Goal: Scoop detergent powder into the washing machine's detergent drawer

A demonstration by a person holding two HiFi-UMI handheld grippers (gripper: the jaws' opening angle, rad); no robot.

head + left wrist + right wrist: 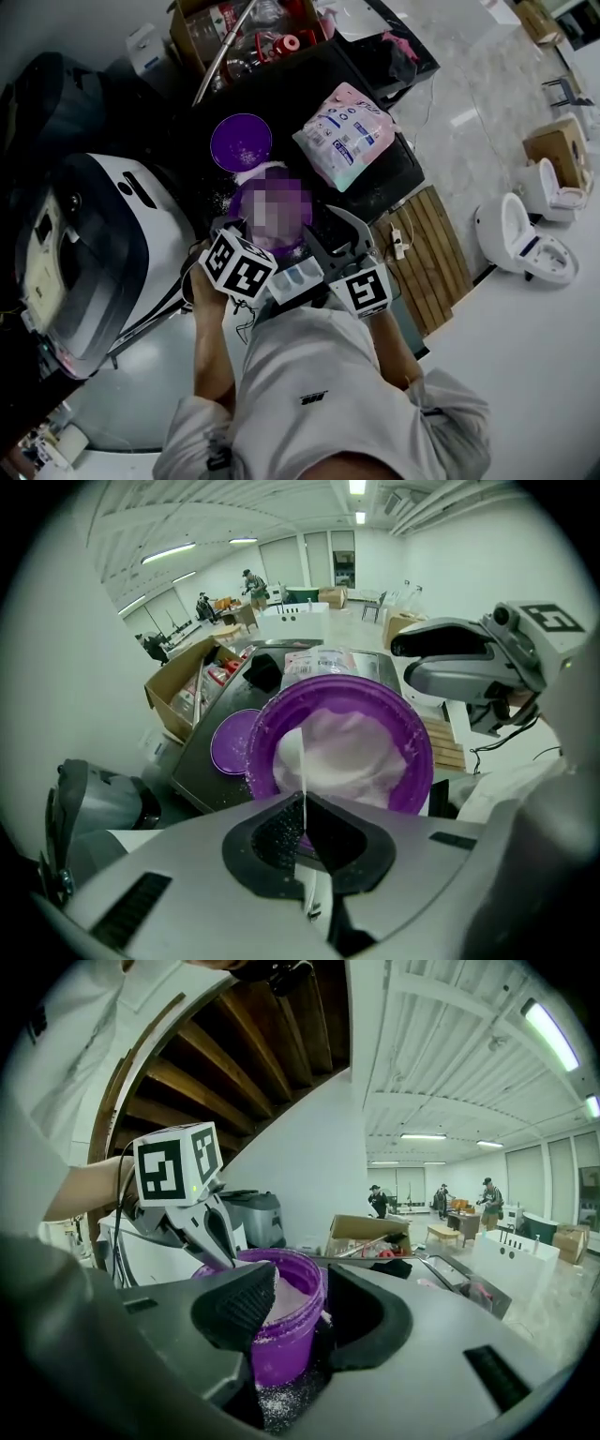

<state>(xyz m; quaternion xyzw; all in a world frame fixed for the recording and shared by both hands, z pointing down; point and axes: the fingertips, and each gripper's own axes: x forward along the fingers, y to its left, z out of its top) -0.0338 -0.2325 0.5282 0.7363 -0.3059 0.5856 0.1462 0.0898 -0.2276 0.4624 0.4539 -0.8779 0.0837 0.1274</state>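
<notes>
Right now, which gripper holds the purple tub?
The right gripper: its jaws clamp the rim of the purple tub. The left gripper pinches a thin white strip.

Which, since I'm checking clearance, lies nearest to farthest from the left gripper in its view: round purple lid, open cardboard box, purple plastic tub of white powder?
1. Purple plastic tub of white powder, directly ahead.
2. Round purple lid, left beside tub.
3. Open cardboard box, far left.

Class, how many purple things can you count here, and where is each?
2. A purple tub of powder clamped in the right gripper; a purple lid flat on the black table beyond.
</notes>
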